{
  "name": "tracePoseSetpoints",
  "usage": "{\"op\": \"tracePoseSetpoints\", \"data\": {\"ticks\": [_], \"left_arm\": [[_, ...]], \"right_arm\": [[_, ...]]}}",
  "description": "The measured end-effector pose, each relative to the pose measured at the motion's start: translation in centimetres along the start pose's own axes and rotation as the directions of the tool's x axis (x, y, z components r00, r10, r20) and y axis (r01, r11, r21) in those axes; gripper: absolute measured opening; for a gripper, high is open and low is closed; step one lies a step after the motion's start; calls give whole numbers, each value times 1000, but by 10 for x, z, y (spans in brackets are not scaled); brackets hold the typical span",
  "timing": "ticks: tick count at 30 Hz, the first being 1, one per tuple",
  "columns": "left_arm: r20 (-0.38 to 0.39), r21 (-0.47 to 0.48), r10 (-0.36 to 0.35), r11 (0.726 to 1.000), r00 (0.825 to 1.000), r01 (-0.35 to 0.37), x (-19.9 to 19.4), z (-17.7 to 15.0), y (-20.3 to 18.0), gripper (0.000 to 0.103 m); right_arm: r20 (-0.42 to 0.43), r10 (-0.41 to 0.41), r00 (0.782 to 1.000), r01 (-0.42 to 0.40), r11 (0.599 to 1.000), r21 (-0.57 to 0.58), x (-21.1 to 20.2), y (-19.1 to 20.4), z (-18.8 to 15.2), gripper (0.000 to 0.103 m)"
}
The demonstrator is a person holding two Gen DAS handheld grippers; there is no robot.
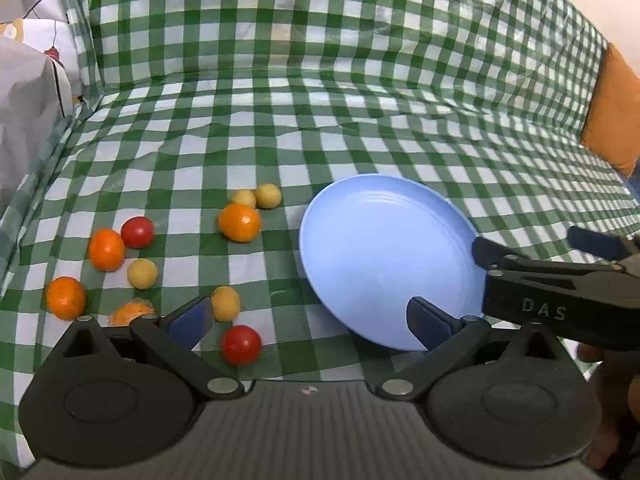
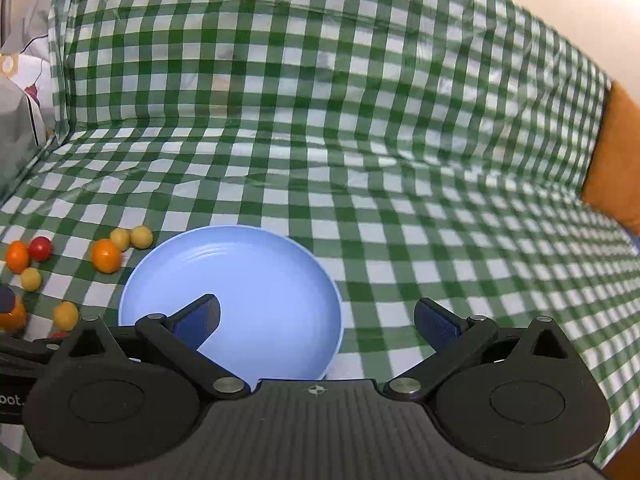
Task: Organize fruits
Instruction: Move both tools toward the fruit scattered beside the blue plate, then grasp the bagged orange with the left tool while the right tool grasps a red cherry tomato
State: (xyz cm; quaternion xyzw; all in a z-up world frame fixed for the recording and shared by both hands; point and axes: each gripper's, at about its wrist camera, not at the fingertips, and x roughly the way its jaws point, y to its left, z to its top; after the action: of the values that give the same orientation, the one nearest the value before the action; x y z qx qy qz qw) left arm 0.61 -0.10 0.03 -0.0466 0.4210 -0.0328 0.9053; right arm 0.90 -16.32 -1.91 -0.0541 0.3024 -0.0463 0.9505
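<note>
Nearest, the left gripper (image 1: 308,320) and right gripper (image 2: 318,318) gape empty above an empty blue plate (image 1: 372,240), so collecting has yet to start: next, close on the red tomato (image 1: 241,345).

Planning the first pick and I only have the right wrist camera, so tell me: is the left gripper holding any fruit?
Observer: No. The left gripper is open, with nothing between its fingers.
Operator: Which fruit is nearest it?
Observer: A red fruit, lying on the checked cloth close to one finger.
Operator: Anything beyond my left edge?
Observer: Yes, one more orange fruit lies out past the others.
</note>
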Motion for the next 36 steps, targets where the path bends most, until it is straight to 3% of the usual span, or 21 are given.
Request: {"op": "tracePoseSetpoints", "data": {"ticks": [9,17,23,25,27,28,29,30,31,33,36], "left_arm": [[32,39,6,999,999,-7,-1,-2,-5,103],[-9,65,13,998,1000,-13,2,-7,-4,103],[51,99,-38,994,998,33,-11,-9,-4,102],[68,138,-25,990,997,15,-16,-9,-2,92],[62,150,-17,989,998,7,-21,-4,10,58],[52,138,-9,990,999,2,-22,1,21,48],[46,119,-11,993,999,6,-25,8,33,24],[42,109,-19,994,999,14,-28,15,45,8],[50,105,-20,994,999,14,-32,21,58,8],[89,109,4,994,996,-14,-40,32,83,8],[126,68,1,998,992,-10,-41,25,119,8]], "right_arm": [[23,1,1000,-1,1000,4,-4,1,1,102],[25,-13,1000,13,1000,13,-6,7,-1,102],[60,-23,998,25,999,-28,-13,19,-2,97],[63,-8,998,8,1000,-8,-15,19,-2,87],[63,16,998,-18,999,31,-16,18,0,80],[64,30,998,-33,998,53,-17,20,1,72],[71,46,996,-51,996,67,-19,19,1,66],[84,64,994,-71,994,80,-21,21,1,52],[100,82,992,-91,992,91,-23,24,1,42],[132,122,984,-136,986,101,-28,29,2,34],[159,211,964,-225,971,77,-31,44,1,34]]}}
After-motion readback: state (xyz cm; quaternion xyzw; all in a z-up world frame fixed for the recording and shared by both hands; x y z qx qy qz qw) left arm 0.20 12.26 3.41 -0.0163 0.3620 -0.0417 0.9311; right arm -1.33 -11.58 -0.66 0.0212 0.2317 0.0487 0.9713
